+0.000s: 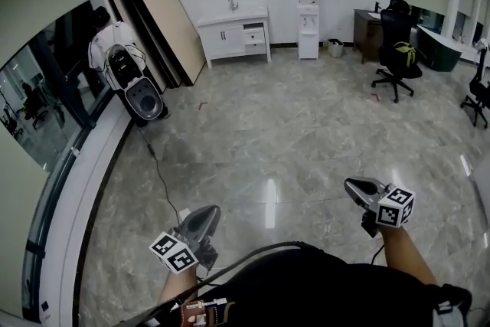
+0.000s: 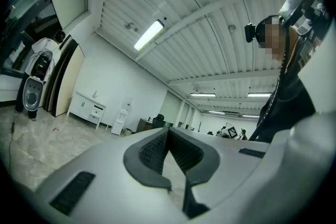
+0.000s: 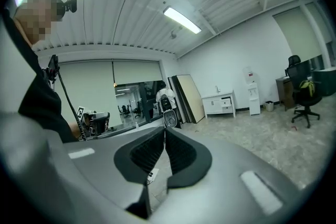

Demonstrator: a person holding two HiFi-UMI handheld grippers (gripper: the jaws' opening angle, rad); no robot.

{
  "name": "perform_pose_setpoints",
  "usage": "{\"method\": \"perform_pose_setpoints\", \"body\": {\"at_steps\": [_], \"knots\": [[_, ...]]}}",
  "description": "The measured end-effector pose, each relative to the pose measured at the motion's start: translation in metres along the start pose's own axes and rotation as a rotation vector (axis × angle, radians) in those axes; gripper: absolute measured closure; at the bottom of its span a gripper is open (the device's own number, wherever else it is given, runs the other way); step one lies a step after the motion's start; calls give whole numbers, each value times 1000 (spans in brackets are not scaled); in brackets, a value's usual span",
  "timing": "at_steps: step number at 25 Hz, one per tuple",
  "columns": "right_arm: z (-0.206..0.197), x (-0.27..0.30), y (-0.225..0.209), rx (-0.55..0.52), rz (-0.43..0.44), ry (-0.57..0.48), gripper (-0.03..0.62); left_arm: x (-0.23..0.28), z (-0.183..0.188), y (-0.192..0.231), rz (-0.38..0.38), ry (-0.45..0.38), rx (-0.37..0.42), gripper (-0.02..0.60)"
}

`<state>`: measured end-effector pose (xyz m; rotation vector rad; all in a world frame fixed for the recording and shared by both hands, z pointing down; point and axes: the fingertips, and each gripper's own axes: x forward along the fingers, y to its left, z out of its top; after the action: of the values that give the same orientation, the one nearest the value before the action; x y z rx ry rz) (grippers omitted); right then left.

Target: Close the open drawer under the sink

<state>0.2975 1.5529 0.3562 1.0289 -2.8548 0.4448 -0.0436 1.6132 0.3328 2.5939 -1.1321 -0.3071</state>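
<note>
Standing against the far wall, the white sink cabinet has its drawer on the right side, seemingly pulled out slightly. A water dispenser stands just right of it. Well apart, across the marble floor, the left gripper and right gripper have jaws pressed together, empty.
</note>
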Motion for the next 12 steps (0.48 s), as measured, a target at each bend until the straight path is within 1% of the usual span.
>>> {"method": "perform_pose_setpoints", "body": {"at_steps": [3,6,8,12], "knots": [[7,16,-23,-5,-55,-4,591,34,5,31,-59,8,-6,581],[21,37,-44,-2,-120,-26,591,64,15,71,-110,13,-20,581],[33,60,-49,-6,-151,-32,591,78,29,103,-136,25,-25,581],[61,109,-68,-26,-221,-42,591,103,63,166,-189,42,2,581]]}}
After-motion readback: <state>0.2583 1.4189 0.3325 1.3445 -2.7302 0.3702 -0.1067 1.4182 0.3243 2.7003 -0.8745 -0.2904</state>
